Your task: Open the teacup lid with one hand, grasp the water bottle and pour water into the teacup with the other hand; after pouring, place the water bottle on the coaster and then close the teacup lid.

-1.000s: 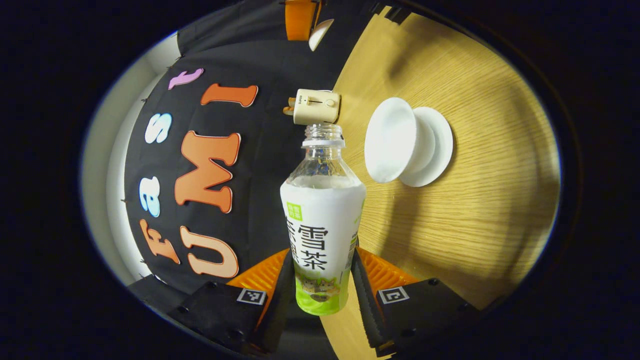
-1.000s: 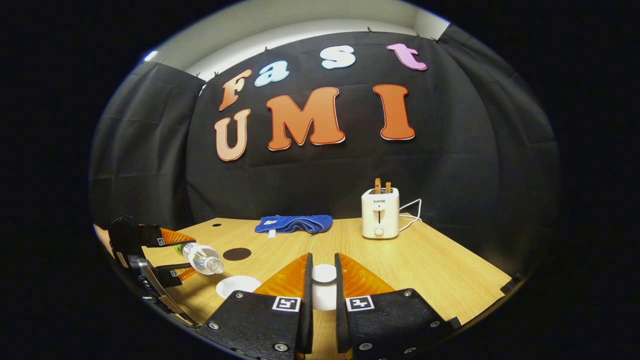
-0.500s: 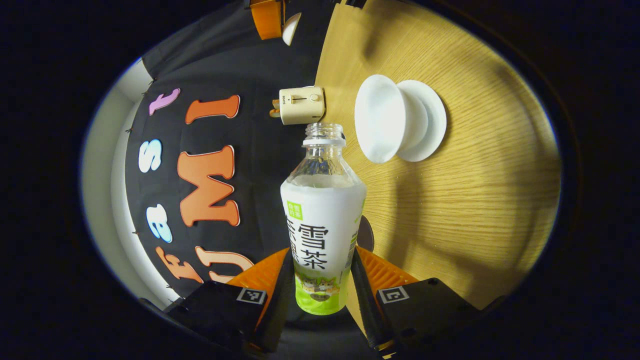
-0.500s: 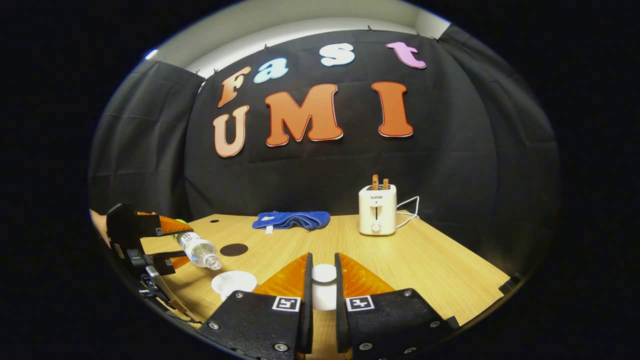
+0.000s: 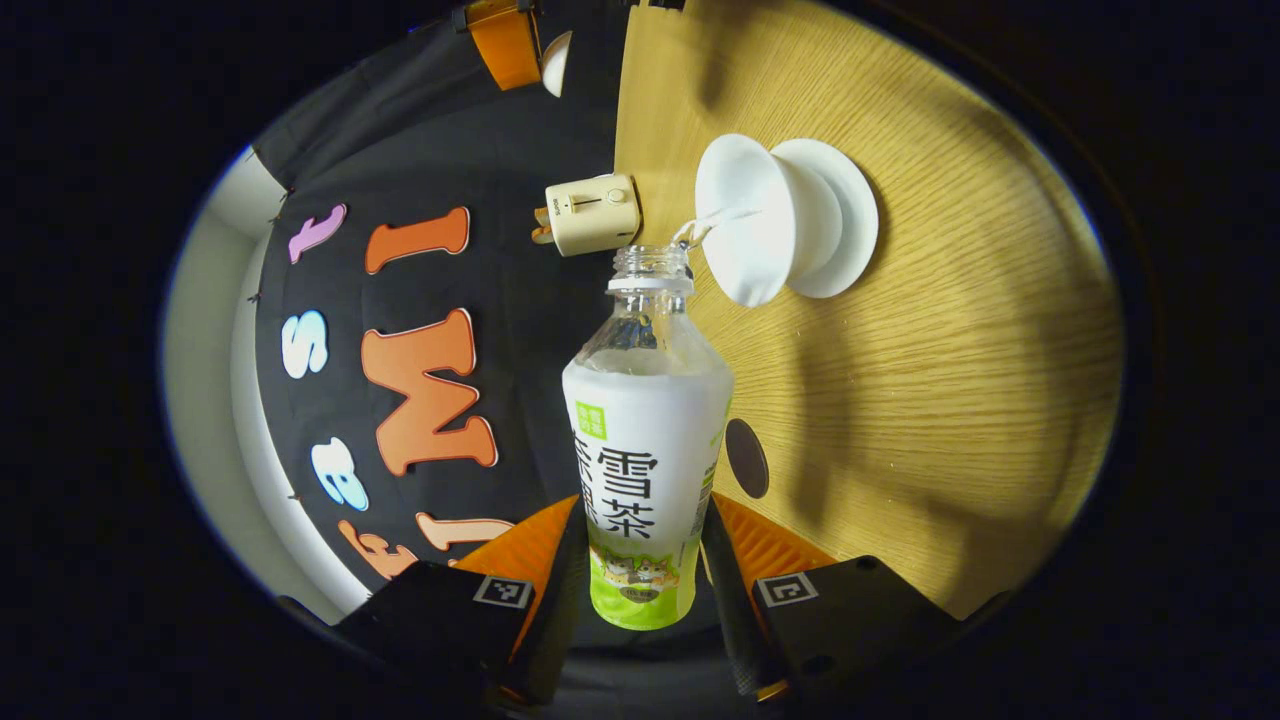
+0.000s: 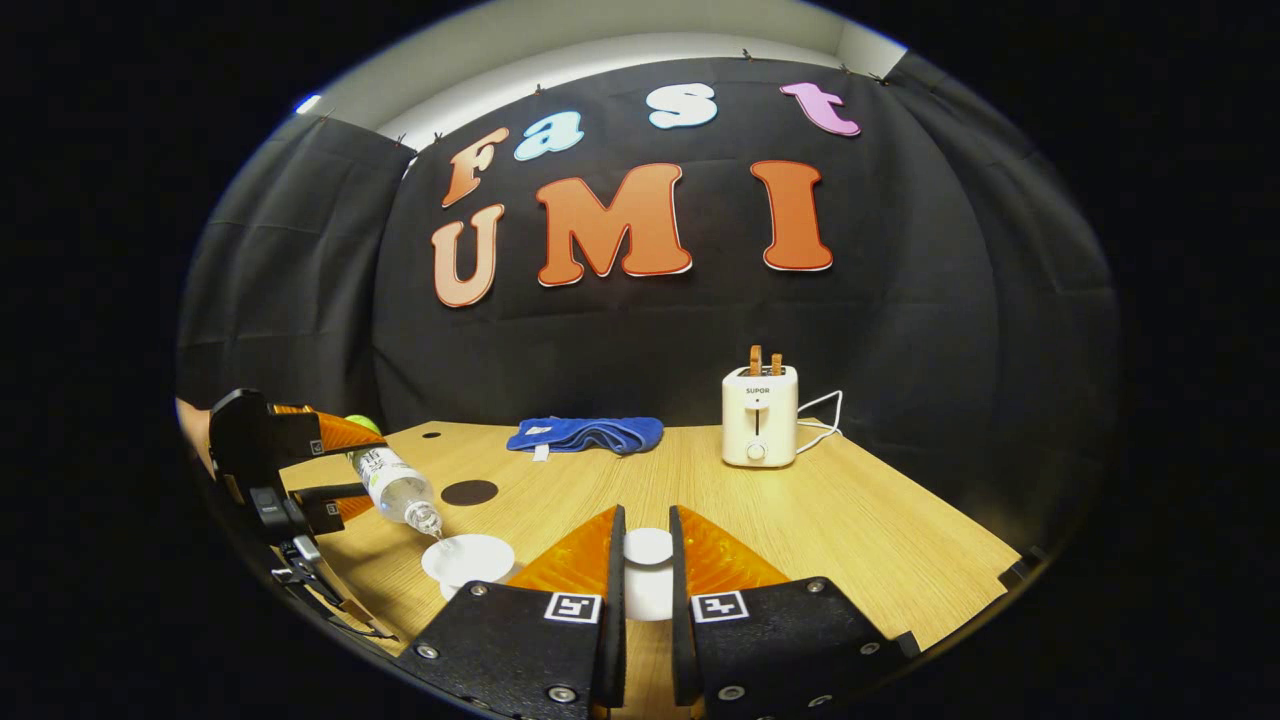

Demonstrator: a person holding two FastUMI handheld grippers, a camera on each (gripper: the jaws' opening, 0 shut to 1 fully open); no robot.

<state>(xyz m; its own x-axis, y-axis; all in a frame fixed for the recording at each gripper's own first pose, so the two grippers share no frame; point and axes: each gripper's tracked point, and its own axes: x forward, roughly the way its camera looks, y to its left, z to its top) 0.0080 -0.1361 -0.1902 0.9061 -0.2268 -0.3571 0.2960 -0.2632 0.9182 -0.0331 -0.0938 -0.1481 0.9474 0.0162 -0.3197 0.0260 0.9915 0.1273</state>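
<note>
In the left gripper view my left gripper [image 5: 645,525] is shut on the labelled water bottle [image 5: 645,420], which has no cap and is tipped over. A thin stream of water runs from its mouth into the white teacup [image 5: 745,215] on its saucer [image 5: 850,215]. The right gripper view shows the bottle [image 6: 395,485] slanting mouth-down over the teacup [image 6: 467,556] at the far left. My right gripper [image 6: 646,520] is shut on the white teacup lid [image 6: 648,550], held above the table to the right of the cup. The dark round coaster [image 6: 469,492] lies behind the cup.
A cream toaster [image 6: 759,420] with a white cord stands at the back right of the wooden table [image 6: 860,540]. A folded blue cloth [image 6: 585,435] lies at the back middle. The dark coaster [image 5: 746,458] also lies near the bottle's base in the left gripper view.
The left gripper has tipped the bottle further and brought its mouth over the teacup; water now flows. The right gripper has kept the lid nearly still.
</note>
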